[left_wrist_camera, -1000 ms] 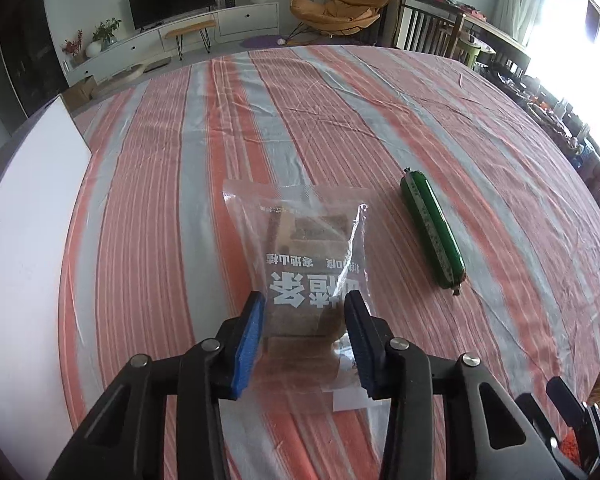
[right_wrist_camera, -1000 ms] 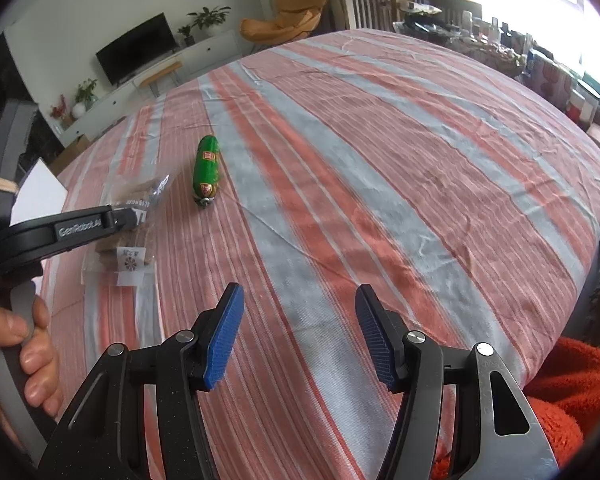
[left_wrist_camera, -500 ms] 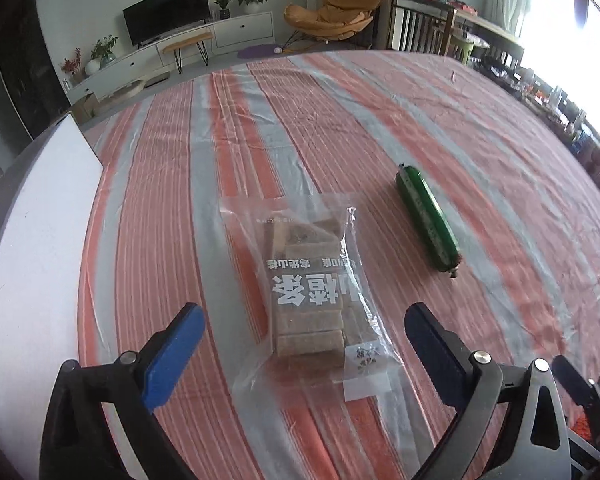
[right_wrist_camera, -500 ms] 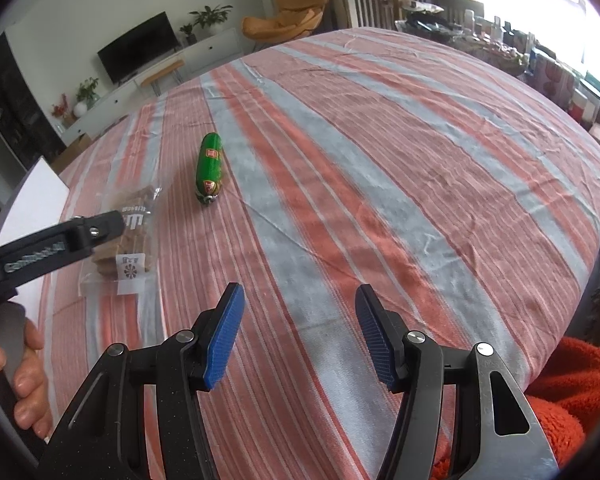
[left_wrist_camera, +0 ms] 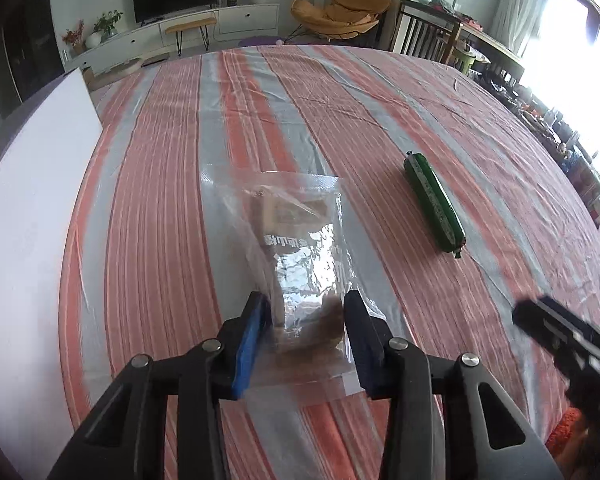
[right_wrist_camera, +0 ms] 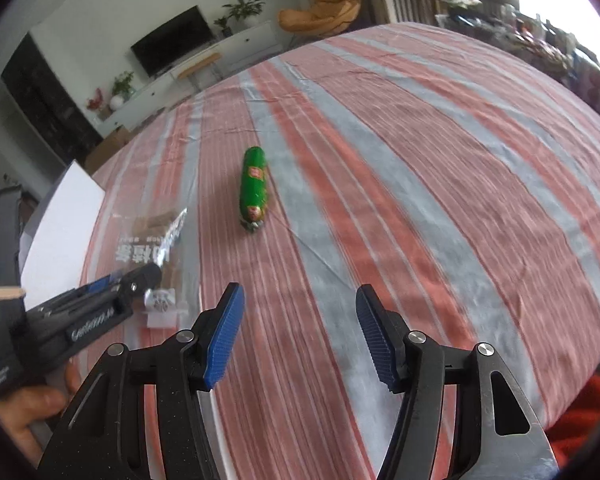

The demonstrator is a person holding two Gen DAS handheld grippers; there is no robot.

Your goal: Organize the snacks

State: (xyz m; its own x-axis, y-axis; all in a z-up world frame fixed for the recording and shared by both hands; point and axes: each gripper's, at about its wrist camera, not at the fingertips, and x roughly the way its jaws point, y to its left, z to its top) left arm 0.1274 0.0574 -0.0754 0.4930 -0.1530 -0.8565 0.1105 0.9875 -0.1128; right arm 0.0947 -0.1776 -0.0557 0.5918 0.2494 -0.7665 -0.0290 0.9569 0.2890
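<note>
A clear plastic bag of brown snack bars (left_wrist_camera: 296, 248) lies on the striped tablecloth. My left gripper (left_wrist_camera: 306, 328) is shut on the bag's near end, and the bag's left side is lifted and crumpled. The bag (right_wrist_camera: 152, 240) and the left gripper (right_wrist_camera: 112, 292) also show in the right wrist view. A green sausage stick (left_wrist_camera: 434, 204) lies to the right of the bag, also seen in the right wrist view (right_wrist_camera: 253, 188). My right gripper (right_wrist_camera: 298, 328) is open and empty above the cloth, nearer than the sausage.
A white board (left_wrist_camera: 24, 216) lies along the table's left edge. The round table with its red and grey striped cloth (left_wrist_camera: 260, 112) stretches far ahead. Chairs and clutter (left_wrist_camera: 440, 36) stand beyond the far right edge.
My left gripper was wide open half a second ago and has closed on the bag's near end, lifting its left side. My right gripper has moved forward and left towards the sausage.
</note>
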